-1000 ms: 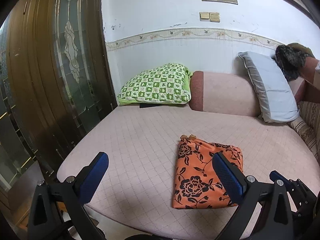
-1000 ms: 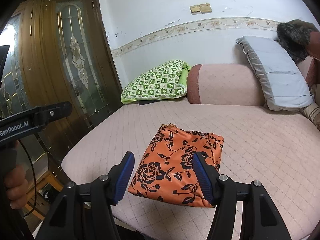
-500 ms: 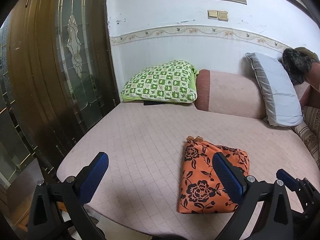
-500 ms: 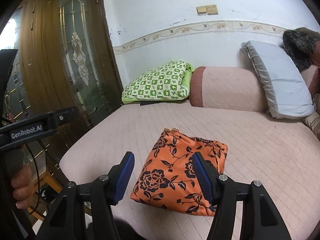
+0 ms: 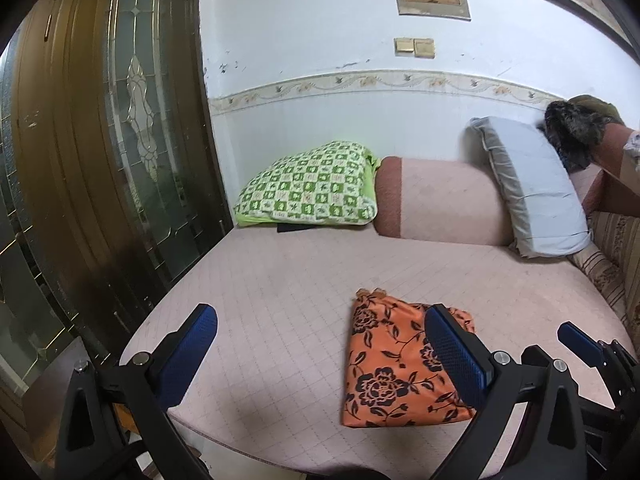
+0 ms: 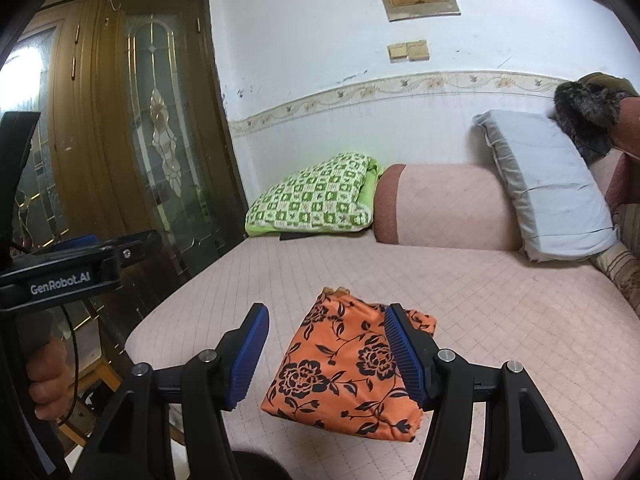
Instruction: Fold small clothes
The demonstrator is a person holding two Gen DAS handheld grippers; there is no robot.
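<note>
A folded orange cloth with black flowers (image 5: 392, 364) lies flat near the front edge of the pink bed (image 5: 304, 280); it also shows in the right wrist view (image 6: 348, 364). My left gripper (image 5: 320, 360) is open and empty, held above the bed's front edge with the cloth behind its right finger. My right gripper (image 6: 326, 356) is open and empty, hovering over the near end of the cloth without touching it. The left gripper's body (image 6: 76, 272) shows at the left of the right wrist view.
A green checked pillow (image 5: 312, 188), a pink bolster (image 5: 444, 204) and a grey pillow (image 5: 532, 188) stand along the back wall. A wooden glass-panelled door (image 5: 120, 140) borders the bed's left side. A striped cushion (image 5: 612, 256) lies at the right.
Both grippers have drawn back and risen slightly from the cloth, so it sits lower and nearer the front in view. The cloth has not moved. Both stay open.
</note>
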